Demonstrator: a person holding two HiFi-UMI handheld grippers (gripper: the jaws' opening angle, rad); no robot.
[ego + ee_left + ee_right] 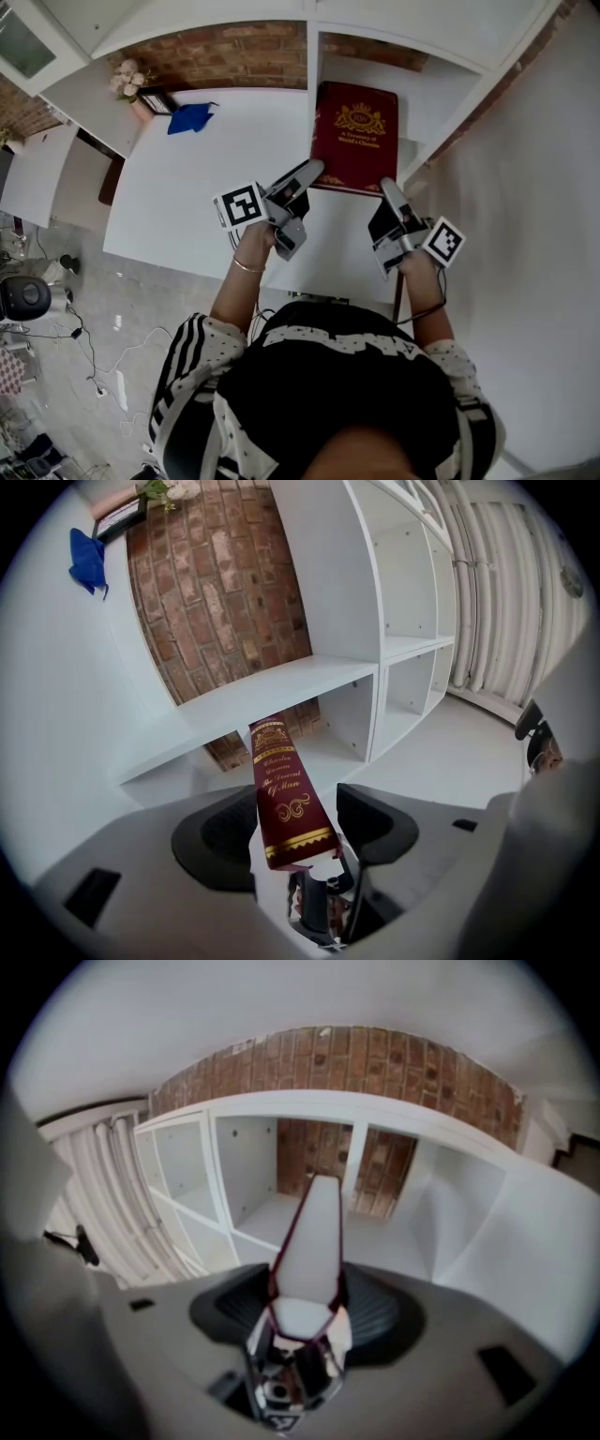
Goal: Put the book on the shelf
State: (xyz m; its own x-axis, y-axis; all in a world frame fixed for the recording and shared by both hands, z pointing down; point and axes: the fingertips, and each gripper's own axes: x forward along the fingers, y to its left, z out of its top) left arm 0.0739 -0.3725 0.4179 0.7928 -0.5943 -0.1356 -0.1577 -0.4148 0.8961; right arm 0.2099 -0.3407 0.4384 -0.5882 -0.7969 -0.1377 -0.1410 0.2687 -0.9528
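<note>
White table (206, 178) and a white shelf (441, 84) are set against a brick wall (230, 56). A blue cloth (190, 117) and some flowers (129, 78) are seen at the far side of the table.

A dark red book (354, 141) with gold print is held flat, cover up. Its far end is reached into the compartment just right of an upright divider. Whether it rests on the board below cannot be told. Its two near corners are met by the grippers, the left gripper (305, 173) at the spine side and the right gripper (389, 192) at the page side.

From the left gripper view, the gold-lettered spine of the book (281, 794) is seen between the jaws of the left gripper (295, 832). These are spread wide, and a strip of white is left showing between the spine and one pad. Beyond it, open compartments of the shelf (403, 583) and the cloth (87, 560) are shown.

From the right gripper view, the pale page edge of the book (309, 1232) is pinched by the right gripper (305, 1302), with a dark pad laid against each side. Shelf (244, 1176) compartments are seen ahead.
</note>
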